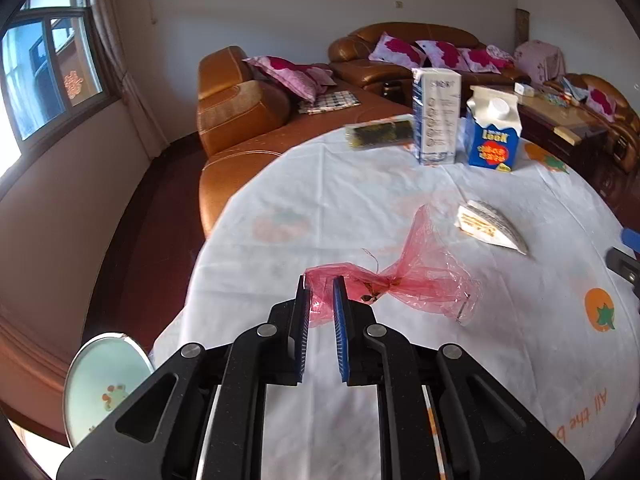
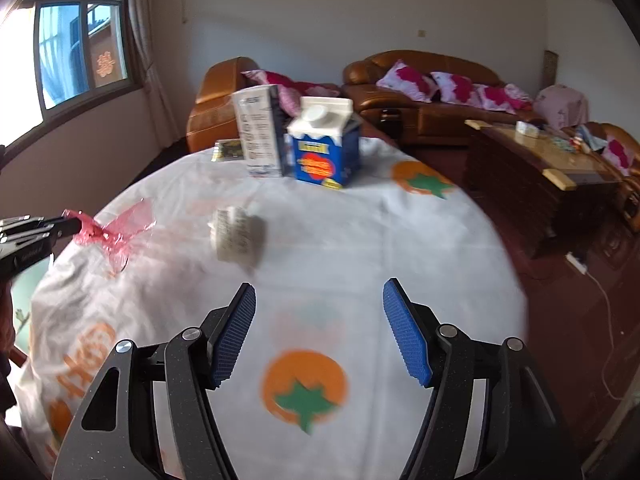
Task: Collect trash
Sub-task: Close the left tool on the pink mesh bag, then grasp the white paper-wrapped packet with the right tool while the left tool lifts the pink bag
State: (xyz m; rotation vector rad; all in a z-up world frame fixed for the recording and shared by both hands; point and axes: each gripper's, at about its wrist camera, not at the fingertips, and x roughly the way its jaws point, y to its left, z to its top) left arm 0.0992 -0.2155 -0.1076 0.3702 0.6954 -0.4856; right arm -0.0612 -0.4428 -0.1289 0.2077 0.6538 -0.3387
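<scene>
A crumpled pink plastic bag lies partly on the round table's white fruit-print cloth, and my left gripper is shut on its near end. From the right wrist view that gripper holds the bag at the table's left edge. A crumpled printed paper wrapper lies mid-table. My right gripper hovers open over the cloth, with nothing between its blue pads. At the far side stand a blue milk carton and a tall white carton, with a dark flat packet beside them.
A round pale green object sits below the table's left edge. Brown leather sofas with pink cushions stand beyond the table. A dark wooden coffee table is to the right, and a white cable runs across the floor.
</scene>
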